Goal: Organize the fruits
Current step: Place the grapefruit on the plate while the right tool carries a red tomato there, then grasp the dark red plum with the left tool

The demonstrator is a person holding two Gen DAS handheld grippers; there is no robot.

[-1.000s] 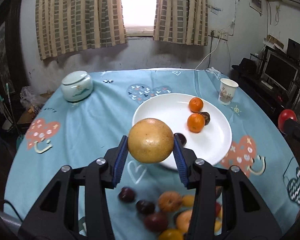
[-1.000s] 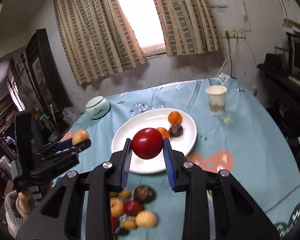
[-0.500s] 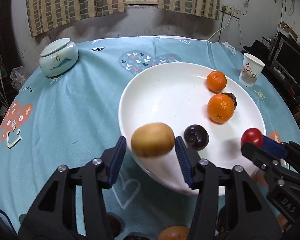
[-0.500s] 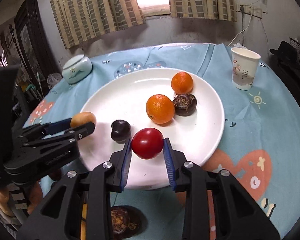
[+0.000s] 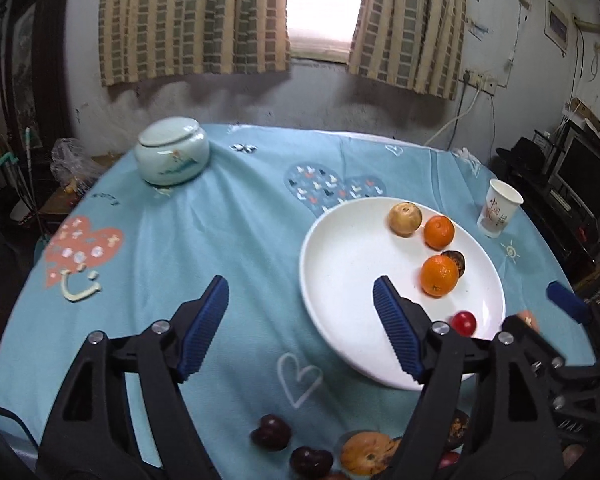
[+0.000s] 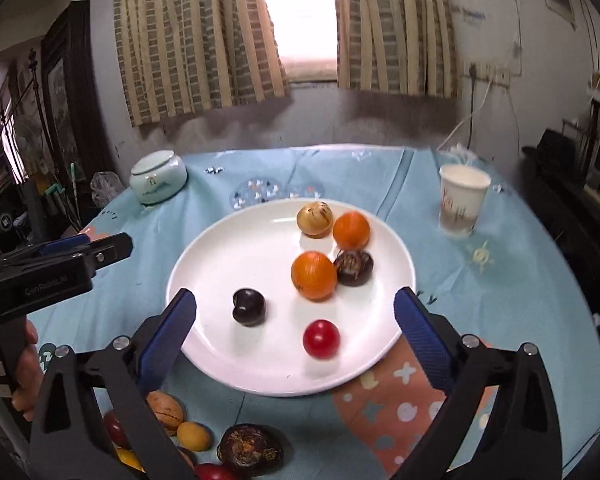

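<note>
Both tools are found with jaws apart and nothing between them, each having just been opening: the left tool stands over the surface beside the near left rim of the white plate, the right tool over the plate's near edge. Six fruits are seen on the plate: a yellow-brown fruit and an orange at the far side, a second orange touching a dark brown fruit near the middle, a dark plum and a small red fruit nearer. Further loose fruits remain on the surface at its near edge. The fruits are judged light, round and prone to rolling; the smooth red and dark ones are likely slippery and soft, so a gentle hold across the widest part is advised. The dark plum is shown only in the right wrist view; in the left wrist view it is hidden behind a finger.
</note>
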